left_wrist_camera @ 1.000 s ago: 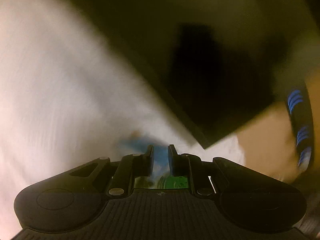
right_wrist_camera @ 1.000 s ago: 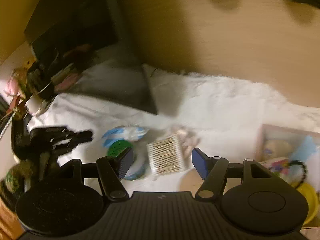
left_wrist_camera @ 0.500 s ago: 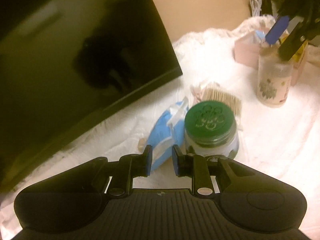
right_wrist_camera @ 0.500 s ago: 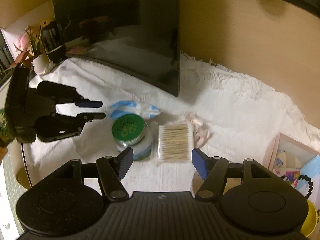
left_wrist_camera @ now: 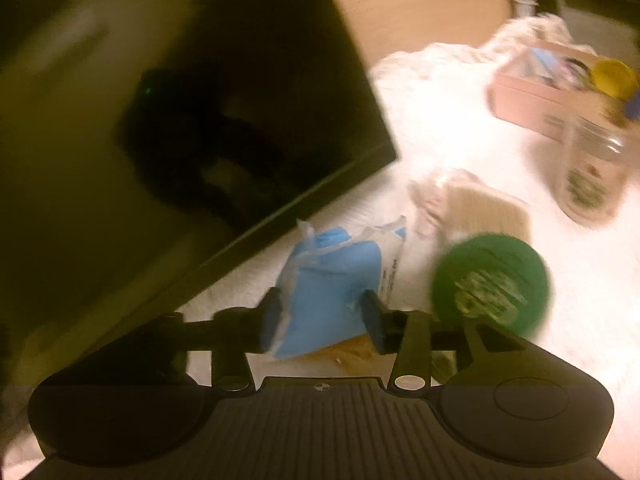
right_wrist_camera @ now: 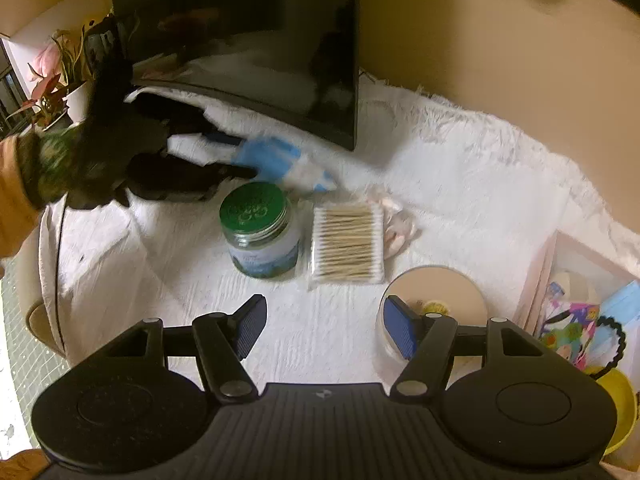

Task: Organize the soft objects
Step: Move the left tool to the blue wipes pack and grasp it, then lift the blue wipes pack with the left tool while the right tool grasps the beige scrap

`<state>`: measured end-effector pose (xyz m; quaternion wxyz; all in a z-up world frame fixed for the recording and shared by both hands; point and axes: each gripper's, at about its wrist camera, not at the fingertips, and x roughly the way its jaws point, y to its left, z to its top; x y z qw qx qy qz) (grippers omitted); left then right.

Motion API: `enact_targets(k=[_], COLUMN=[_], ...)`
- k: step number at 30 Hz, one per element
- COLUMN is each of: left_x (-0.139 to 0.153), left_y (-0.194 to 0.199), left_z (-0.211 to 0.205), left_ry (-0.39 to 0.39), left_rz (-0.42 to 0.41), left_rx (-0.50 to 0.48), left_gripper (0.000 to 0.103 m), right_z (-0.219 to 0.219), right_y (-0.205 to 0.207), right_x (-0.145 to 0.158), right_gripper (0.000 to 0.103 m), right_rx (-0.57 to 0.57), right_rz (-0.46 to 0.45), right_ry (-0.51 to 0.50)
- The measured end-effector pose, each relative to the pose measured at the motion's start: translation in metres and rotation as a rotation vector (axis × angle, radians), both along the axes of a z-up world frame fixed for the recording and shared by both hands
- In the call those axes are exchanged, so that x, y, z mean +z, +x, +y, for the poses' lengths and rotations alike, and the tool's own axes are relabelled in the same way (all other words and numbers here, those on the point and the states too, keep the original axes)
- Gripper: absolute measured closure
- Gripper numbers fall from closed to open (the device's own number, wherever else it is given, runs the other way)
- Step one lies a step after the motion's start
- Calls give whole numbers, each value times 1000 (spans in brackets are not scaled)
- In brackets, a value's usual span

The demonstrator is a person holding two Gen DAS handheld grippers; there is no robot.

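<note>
A blue and white soft packet [left_wrist_camera: 336, 280] lies on the white fluffy cloth [right_wrist_camera: 460, 184] next to the black screen. My left gripper [left_wrist_camera: 322, 318] is open with its jaws either side of the packet's near end; it also shows in the right wrist view [right_wrist_camera: 236, 156] at the packet [right_wrist_camera: 280, 160]. My right gripper [right_wrist_camera: 322, 326] is open and empty, above the cloth in front of the cotton swab pack [right_wrist_camera: 346, 244]. A small pink soft thing [right_wrist_camera: 396, 226] lies beside the swabs.
A green-lidded jar [right_wrist_camera: 260, 232] stands next to the packet. A black screen [right_wrist_camera: 248, 32] stands behind. A pink box [right_wrist_camera: 576, 280] with mixed items sits at the right. A round-lidded frosted jar [right_wrist_camera: 434, 304] stands by my right fingers. A plant [right_wrist_camera: 52, 80] is far left.
My left gripper has opened wider and moved forward so its jaws now stand around the blue packet. The right gripper has moved closer to the table and stays open.
</note>
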<state>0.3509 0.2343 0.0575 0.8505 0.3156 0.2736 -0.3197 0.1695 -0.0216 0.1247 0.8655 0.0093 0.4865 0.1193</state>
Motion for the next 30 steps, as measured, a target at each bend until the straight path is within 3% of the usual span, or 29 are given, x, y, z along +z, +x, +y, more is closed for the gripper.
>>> enact_targets(k=[6, 11, 14, 16, 17, 18, 19, 24, 30], left_x=[-10, -22, -26, -25, -25, -23, -21, -7, 4], left_y=[42, 63, 63, 54, 50, 45, 39, -9, -73], left_z=[9, 21, 28, 36, 39, 43, 48, 75, 139], left_ry=[-191, -346, -417, -483, -518, -552, -600, -704, -840], left_rz=[165, 339, 416, 412, 417, 417, 420, 327, 207], left_rx=[144, 227, 305, 379, 415, 437, 441, 466, 563], left_gripper=[26, 24, 27, 33, 39, 54, 57, 61, 62], right_z=[3, 1, 2, 4, 5, 7, 7, 13, 36], right_y=[-8, -9, -9, -7, -6, -4, -2, 20, 92], right_x=[-3, -5, -4, -2, 0, 3, 5, 28, 38], right_gripper=[38, 38, 38, 38, 38, 38, 38, 38, 38], right_rx=[20, 8, 9, 13, 15, 14, 13, 17, 67], right_rz=[3, 13, 14, -1, -12, -29, -45, -138, -31], right_ry=[3, 11, 15, 5, -1, -11, -17, -41, 92])
